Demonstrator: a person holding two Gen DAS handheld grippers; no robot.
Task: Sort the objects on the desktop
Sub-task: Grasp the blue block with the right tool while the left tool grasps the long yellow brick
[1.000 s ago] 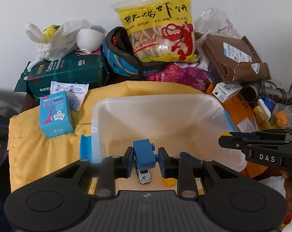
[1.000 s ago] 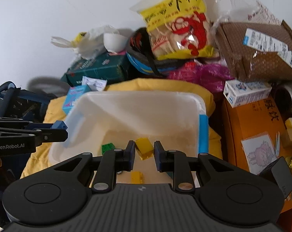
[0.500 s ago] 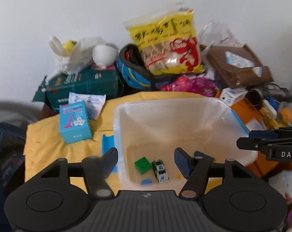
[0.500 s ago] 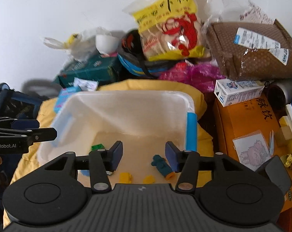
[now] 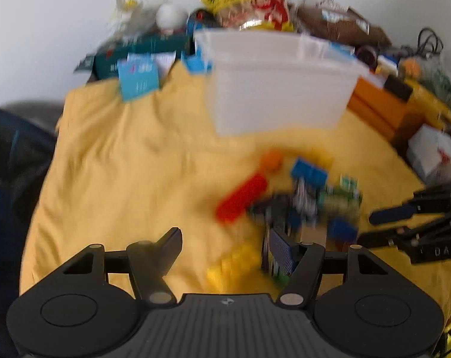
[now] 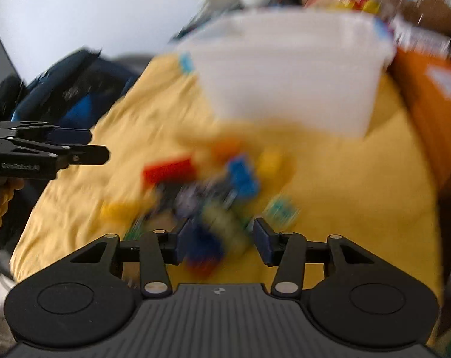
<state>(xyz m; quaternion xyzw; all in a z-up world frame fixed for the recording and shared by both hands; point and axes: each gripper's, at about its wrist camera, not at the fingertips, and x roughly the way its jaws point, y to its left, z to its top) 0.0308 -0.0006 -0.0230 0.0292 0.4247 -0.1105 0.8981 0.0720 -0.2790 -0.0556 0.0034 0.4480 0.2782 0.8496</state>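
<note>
Cloth (image 5: pixel 121 164): carries everything below.
Bin (image 5: pixel 279 89): at cloth's far edge.
Toy pile (image 5: pixel 300 191): before bin, mid-cloth.
Boxes (image 5: pixel 380 104): along cloth's right edge.

Blurred toy bricks (image 5: pixel 288 191) on yellow cloth (image 5: pixel 130 161)

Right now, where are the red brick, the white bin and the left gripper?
red brick (image 5: pixel 242 198), left wrist view, its top face
white bin (image 5: pixel 280 95), left wrist view, near wall
left gripper (image 5: pixel 225 247), left wrist view, between fingertips

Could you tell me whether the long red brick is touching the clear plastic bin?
Apart. The left wrist view shows bare yellow cloth between the red brick and the plastic bin, despite the blur.
</note>
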